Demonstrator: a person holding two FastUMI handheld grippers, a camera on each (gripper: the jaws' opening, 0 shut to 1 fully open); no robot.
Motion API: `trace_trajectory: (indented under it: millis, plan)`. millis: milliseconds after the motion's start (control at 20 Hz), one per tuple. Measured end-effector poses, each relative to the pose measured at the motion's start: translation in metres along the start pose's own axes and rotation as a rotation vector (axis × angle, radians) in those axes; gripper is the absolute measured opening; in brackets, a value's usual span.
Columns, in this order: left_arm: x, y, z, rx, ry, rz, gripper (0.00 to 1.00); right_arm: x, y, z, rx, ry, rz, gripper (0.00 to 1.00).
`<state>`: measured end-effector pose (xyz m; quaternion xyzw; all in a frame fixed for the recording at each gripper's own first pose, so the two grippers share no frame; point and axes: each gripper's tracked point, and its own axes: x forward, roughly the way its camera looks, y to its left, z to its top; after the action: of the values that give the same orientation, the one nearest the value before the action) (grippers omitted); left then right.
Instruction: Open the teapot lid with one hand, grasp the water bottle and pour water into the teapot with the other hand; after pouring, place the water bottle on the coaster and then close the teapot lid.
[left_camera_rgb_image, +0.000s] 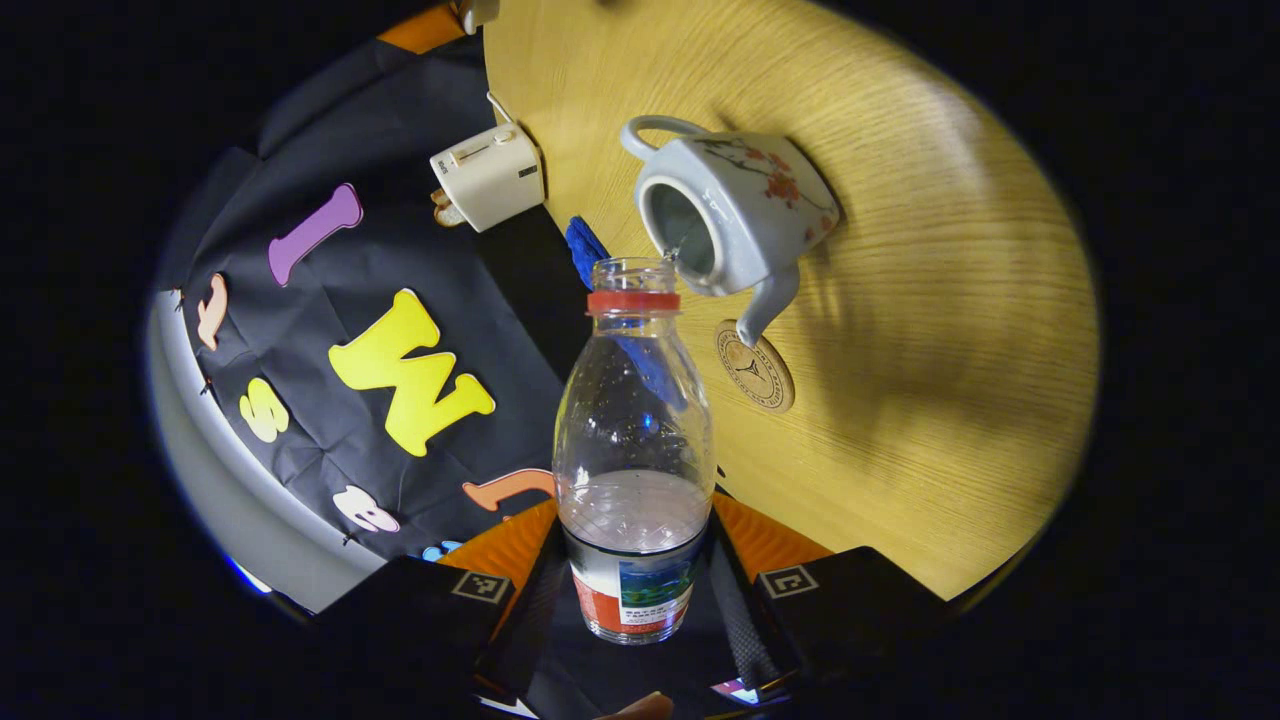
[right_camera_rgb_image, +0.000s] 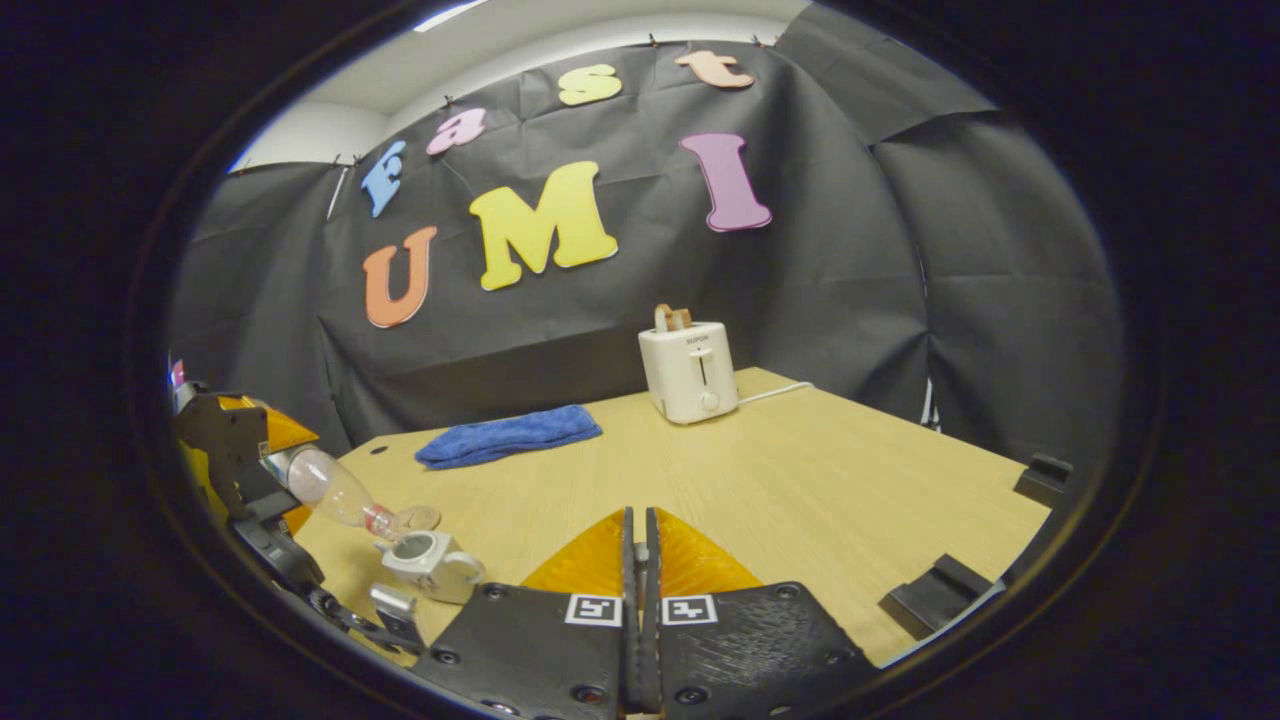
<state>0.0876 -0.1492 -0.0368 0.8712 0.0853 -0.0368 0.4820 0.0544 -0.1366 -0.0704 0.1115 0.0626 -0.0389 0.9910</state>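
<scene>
On the tabletop (right_camera_rgb_image: 800, 480) stand one lidless teapot (left_camera_rgb_image: 735, 210), one coaster (left_camera_rgb_image: 756, 366), one toaster (right_camera_rgb_image: 690, 370) and one blue cloth (right_camera_rgb_image: 510, 436); left gripper (left_camera_rgb_image: 637, 585) fingers clamp one tilted water bottle (left_camera_rgb_image: 633, 450), mouth at the teapot's opening; right gripper (right_camera_rgb_image: 640, 560) fingers are pressed together, empty.

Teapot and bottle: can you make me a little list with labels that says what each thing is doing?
water bottle: uncapped, tipped toward the teapot, partly full
teapot: on the table, lid off, opening facing the bottle mouth
left tool: shut on the water bottle
right tool: fingers closed together; nothing visible between them
coaster: bare, beside the teapot spout
blue cloth: lying on the table
toaster: at the far edge
</scene>
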Motion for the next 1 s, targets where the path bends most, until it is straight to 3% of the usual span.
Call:
trace_trajectory:
  millis: [500, 850, 1000]
  plan:
    - [-0.007, 0.018, 0.0, 0.144, 0.007, 0.03, 0.75, -0.003, 0.001, 0.003, -0.01, -0.004, 0.001, 0.0]
    - [-0.008, 0.02, 0.004, 0.152, 0.001, 0.035, 0.75, -0.003, 0.002, 0.003, 0.0, 0.0, 0.009, 0.0]
    - [-0.006, 0.027, 0.003, 0.088, -0.022, 0.062, 0.75, -0.005, 0.0, 0.004, 0.005, -0.001, 0.006, 0.0]
